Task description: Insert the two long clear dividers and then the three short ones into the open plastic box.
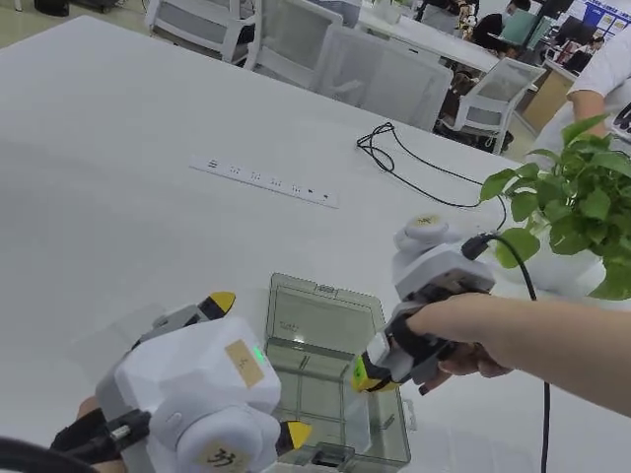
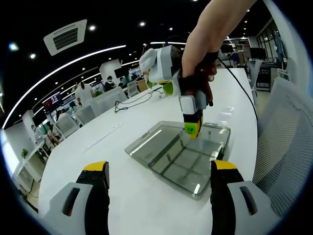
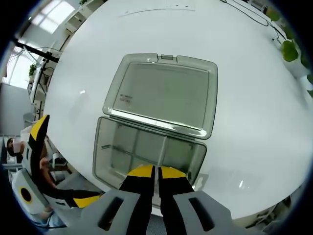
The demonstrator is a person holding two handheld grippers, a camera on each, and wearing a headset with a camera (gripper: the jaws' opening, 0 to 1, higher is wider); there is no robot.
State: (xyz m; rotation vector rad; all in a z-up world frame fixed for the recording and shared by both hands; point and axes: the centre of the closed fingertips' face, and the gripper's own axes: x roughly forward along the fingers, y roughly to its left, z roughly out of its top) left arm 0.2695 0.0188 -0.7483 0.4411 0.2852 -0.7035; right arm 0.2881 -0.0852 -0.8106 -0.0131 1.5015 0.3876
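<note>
Now the right tool [image 3: 156,172] hangs clenched right over the tray of the smoky clear plastic box [image 3: 99,147], which lies open on the white bench [image 3: 254,112], long side running across its jaws. The left tool [image 2: 156,169] waits released, farther off.

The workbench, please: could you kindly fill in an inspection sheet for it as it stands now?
Surface: white table.
Job's things: plastic box open, lid laid flat; clear dividers form a grid inside.
Clutter: power strip, potted plant.
Grippers: left claw open, beside the box; right claw nearly shut over the box's edge, contents unclear.
Cables: black cable looped on table; lead to right claw.
Surroundings: white chairs, a person nearby.
</note>
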